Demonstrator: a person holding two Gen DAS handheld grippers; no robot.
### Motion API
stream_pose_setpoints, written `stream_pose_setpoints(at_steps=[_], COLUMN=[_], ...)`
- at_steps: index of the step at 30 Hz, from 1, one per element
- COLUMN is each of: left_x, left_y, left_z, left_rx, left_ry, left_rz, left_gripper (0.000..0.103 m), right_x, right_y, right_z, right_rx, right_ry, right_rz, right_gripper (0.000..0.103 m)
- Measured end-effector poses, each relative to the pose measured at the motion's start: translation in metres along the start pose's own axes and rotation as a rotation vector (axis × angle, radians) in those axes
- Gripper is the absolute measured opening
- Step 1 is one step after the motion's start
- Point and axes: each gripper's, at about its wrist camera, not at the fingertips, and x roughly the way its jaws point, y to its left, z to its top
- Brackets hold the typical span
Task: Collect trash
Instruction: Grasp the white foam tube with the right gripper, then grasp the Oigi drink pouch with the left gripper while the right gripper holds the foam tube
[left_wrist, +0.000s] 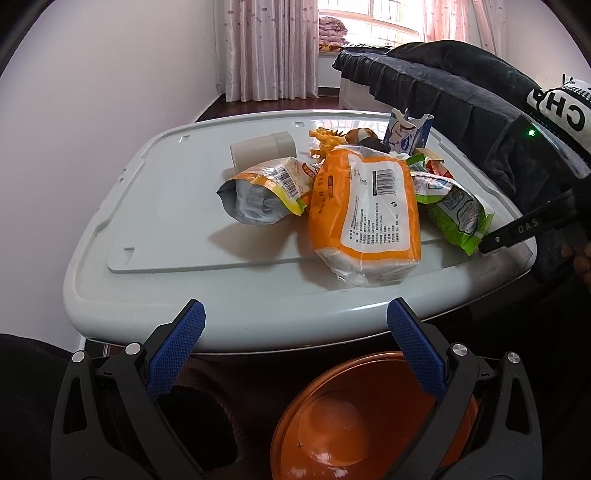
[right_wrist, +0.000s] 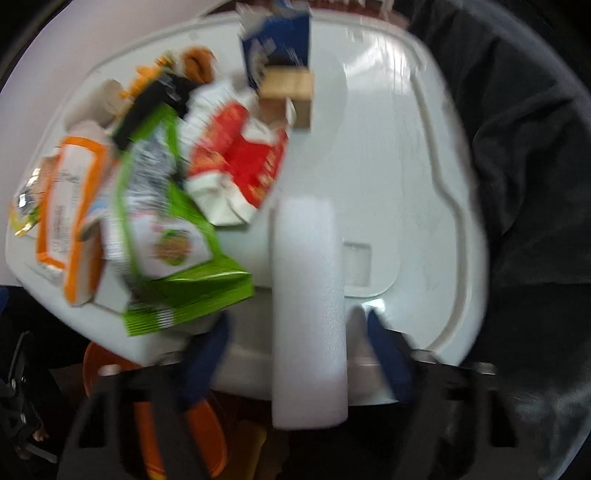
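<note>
A heap of trash lies on a grey-white lid (left_wrist: 155, 221): an orange tissue pack (left_wrist: 365, 218), a silver-yellow pouch (left_wrist: 258, 192), a green wrapper (left_wrist: 454, 210), a blue-white carton (left_wrist: 406, 133) and a white cylinder (left_wrist: 262, 147). My left gripper (left_wrist: 295, 354) is open and empty, below the lid's near edge. In the blurred right wrist view, a white foam block (right_wrist: 308, 314) stands between the spread fingers of my right gripper (right_wrist: 299, 354), apart from both. The green wrapper (right_wrist: 166, 236), a red-white wrapper (right_wrist: 240, 162) and a wooden block (right_wrist: 291, 92) lie beyond.
An orange basin (left_wrist: 354, 417) sits on the floor below the lid; it also shows in the right wrist view (right_wrist: 96, 369). A person's dark sleeve (left_wrist: 461, 96) reaches over the lid's right side. Dark cloth (right_wrist: 535, 184) lies right of the lid. Curtains and a window stand behind.
</note>
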Motion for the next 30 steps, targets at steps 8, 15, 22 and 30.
stream_pose_setpoints(at_steps=[8,15,22,30], left_x=[0.002,-0.006,-0.008,0.049], left_y=[0.003,0.006,0.025,0.050], left_z=[-0.001,0.003,0.052,0.106], left_rx=[-0.017,0.000,0.057,0.196], left_ry=[0.011,-0.009,0.012,0.128], left_rz=[-0.017,-0.009,-0.118,-0.143], left_gripper=[0.096,0.096,0.096,0.096], right_x=[-0.006,-0.057,-0.099,-0.069], right_y=[0.003,-0.012,-0.025,0.025], right_z=[-0.005,-0.036,-0.079,-0.077], right_rx=[0.036,0.106,0.181,0.165], right_ry=[-0.038,-0.186,-0.386,-0.396], right_rz=[-0.011,0.009,0.228,0.359], right_gripper=[0.023,0.019,0.020,0.021])
